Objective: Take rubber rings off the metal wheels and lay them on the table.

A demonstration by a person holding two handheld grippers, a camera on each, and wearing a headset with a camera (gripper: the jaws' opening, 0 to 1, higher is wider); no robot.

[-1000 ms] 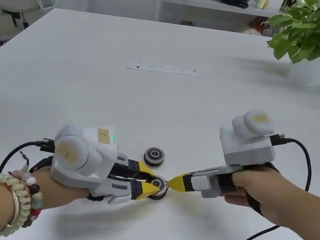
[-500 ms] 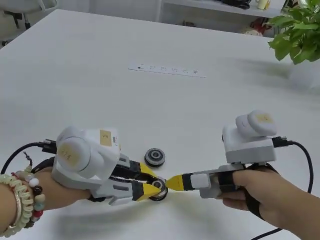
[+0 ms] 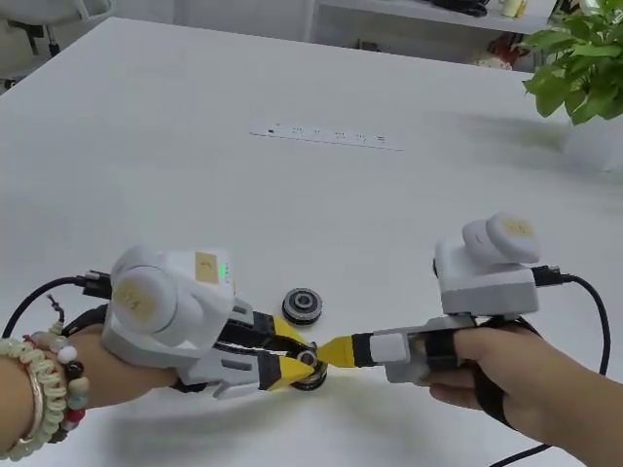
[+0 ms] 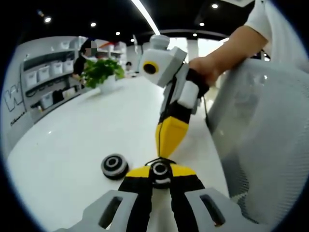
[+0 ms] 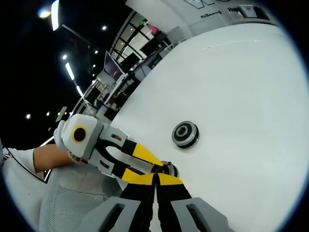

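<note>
White left gripper [image 3: 298,364] and right gripper [image 3: 328,354] bear yellow-tipped black jaws, black cables [image 3: 587,292]; person wears beaded bracelets [image 3: 39,385].

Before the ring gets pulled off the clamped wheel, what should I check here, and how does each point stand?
1. Left tongs clamp the small metal wheel: ok.
2. Right tongs shut, tips at that wheel's rim: ok.
3. Its black rubber ring actually caught in the right tongs: cannot tell.
4. Second ringed metal wheel lies apart from both tongs: ok.
</note>
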